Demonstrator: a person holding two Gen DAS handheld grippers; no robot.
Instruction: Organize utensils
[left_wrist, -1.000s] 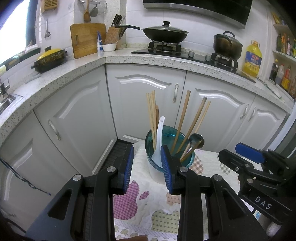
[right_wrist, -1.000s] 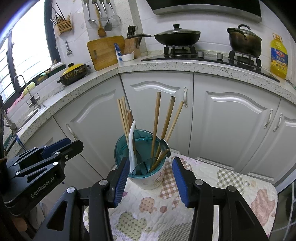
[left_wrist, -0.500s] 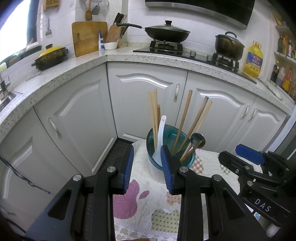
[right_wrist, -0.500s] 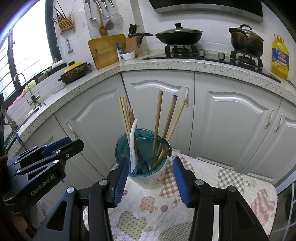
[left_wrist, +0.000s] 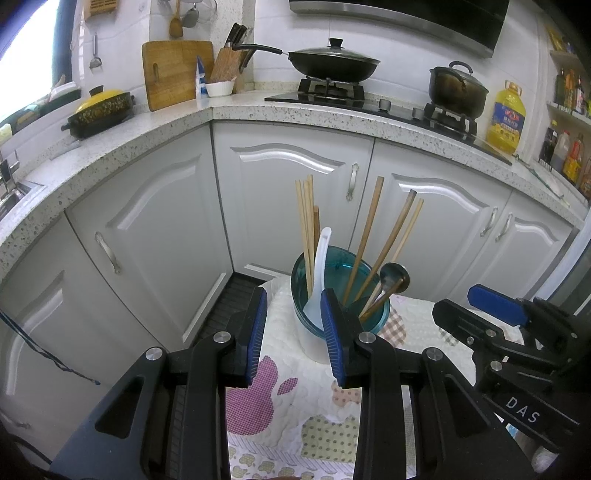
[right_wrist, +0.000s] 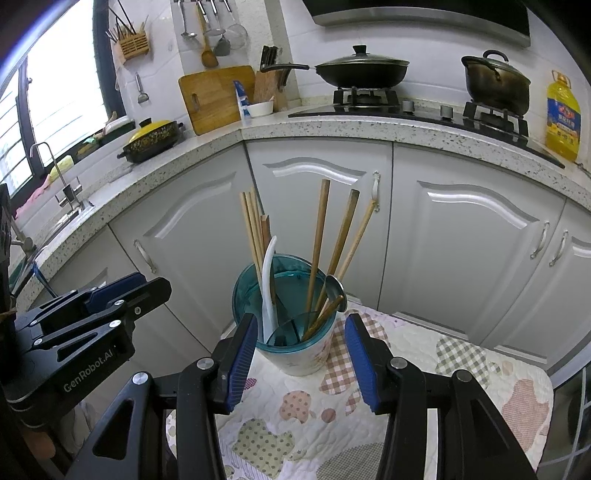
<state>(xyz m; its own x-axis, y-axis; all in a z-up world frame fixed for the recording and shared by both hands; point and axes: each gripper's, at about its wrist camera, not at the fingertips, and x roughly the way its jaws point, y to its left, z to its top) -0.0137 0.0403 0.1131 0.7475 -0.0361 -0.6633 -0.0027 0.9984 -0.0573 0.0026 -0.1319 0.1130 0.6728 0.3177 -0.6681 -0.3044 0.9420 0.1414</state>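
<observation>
A white utensil holder with a teal rim (left_wrist: 314, 341) (right_wrist: 295, 352) stands on a small quilted table (left_wrist: 284, 406) (right_wrist: 424, 373). It holds wooden chopsticks (left_wrist: 306, 218) (right_wrist: 253, 229), a white spoon (left_wrist: 318, 273) (right_wrist: 267, 284), a metal ladle (left_wrist: 393, 277) (right_wrist: 334, 290) and brown wooden handles (left_wrist: 369, 229) (right_wrist: 320, 236). My left gripper (left_wrist: 293, 330) is open and empty, just short of the holder's left side. My right gripper (right_wrist: 299, 356) is open and empty, its fingers either side of the holder, slightly in front.
White cabinets (left_wrist: 288, 206) (right_wrist: 321, 214) stand behind the table under a speckled counter (left_wrist: 147, 136) (right_wrist: 406, 129). On it are a wok (left_wrist: 332, 64), a pot (right_wrist: 495, 83), an oil bottle (right_wrist: 561, 118) and a cutting board (right_wrist: 214, 98).
Both grippers have drifted very slightly; the view has lowered a little. The holder and utensils have not moved. Both grippers stay open.
</observation>
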